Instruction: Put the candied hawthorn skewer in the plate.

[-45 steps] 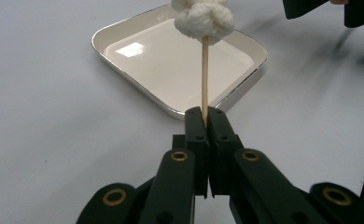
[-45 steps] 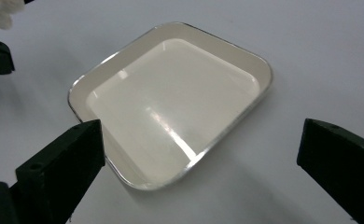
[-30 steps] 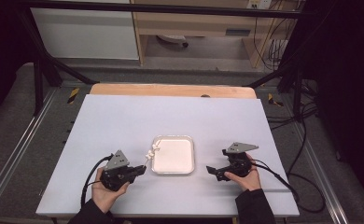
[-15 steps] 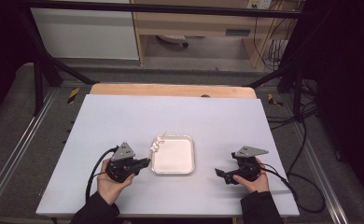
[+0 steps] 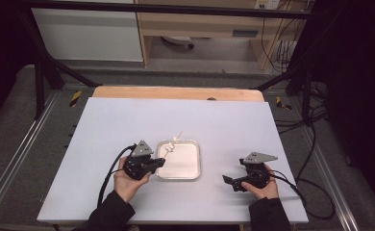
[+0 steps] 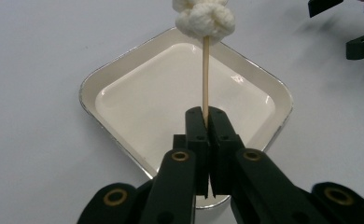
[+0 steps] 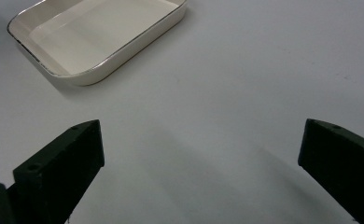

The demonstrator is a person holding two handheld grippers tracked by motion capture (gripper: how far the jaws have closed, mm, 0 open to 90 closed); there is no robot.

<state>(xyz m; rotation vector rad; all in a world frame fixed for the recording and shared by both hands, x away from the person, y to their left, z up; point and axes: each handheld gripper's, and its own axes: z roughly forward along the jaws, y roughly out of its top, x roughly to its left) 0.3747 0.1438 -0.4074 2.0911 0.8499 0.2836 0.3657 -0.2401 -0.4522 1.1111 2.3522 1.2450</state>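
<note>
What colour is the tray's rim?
Silver metallic, around a cream tray; clearest in the left gripper view.

Lab: black frame rig (image 5: 41, 72), cable bundles (image 5: 315, 115), bare white table (image 5: 128, 120).

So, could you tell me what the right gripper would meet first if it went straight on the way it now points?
Probably bare table: its open jaws frame only white surface ahead. The white tray lies off to the left of that line, so the right gripper would likely pass beside it, though depth is hard to judge.
</note>
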